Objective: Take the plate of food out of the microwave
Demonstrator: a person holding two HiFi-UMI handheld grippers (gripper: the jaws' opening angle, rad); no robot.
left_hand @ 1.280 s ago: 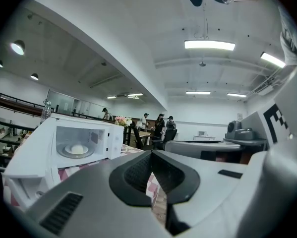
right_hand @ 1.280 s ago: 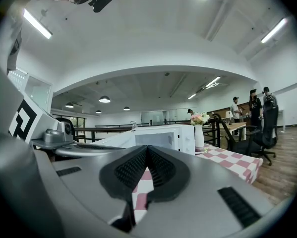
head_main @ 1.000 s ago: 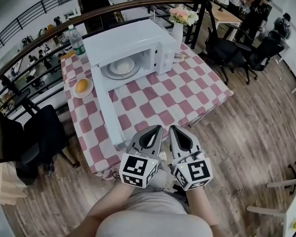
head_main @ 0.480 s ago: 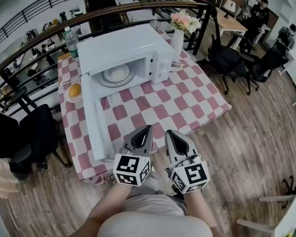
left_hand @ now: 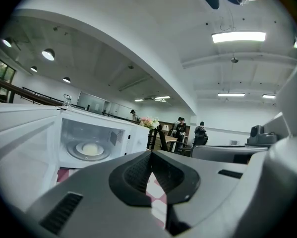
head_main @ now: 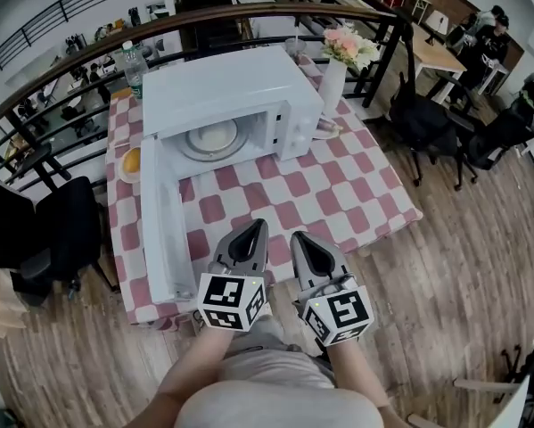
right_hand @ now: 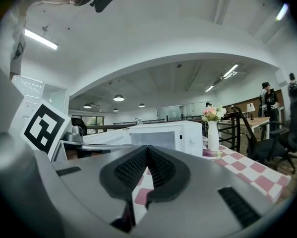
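Observation:
A white microwave (head_main: 226,87) stands on the red-and-white checked table (head_main: 338,194) with its door (head_main: 158,230) swung wide open to the left. Inside it, on the turntable, lies a white plate of pale food (head_main: 215,136), also seen as the plate of food (left_hand: 90,149) in the left gripper view. My left gripper (head_main: 253,231) and right gripper (head_main: 297,239) hover side by side at the table's near edge, well short of the microwave. Both are shut with nothing between the jaws. The left gripper (left_hand: 150,157) points toward the open cavity; the right gripper (right_hand: 147,150) points toward the microwave (right_hand: 163,133).
A white vase of flowers (head_main: 334,69) stands right of the microwave, a water bottle (head_main: 135,63) behind it, and a small plate with an orange item (head_main: 131,162) at its left. A dark railing (head_main: 249,16) runs behind the table. Black chairs stand left (head_main: 61,230) and right (head_main: 436,123).
The head view has shifted, so table and microwave sit a little lower and nearer. Both grippers stayed shut and side by side, slightly closer to the table edge.

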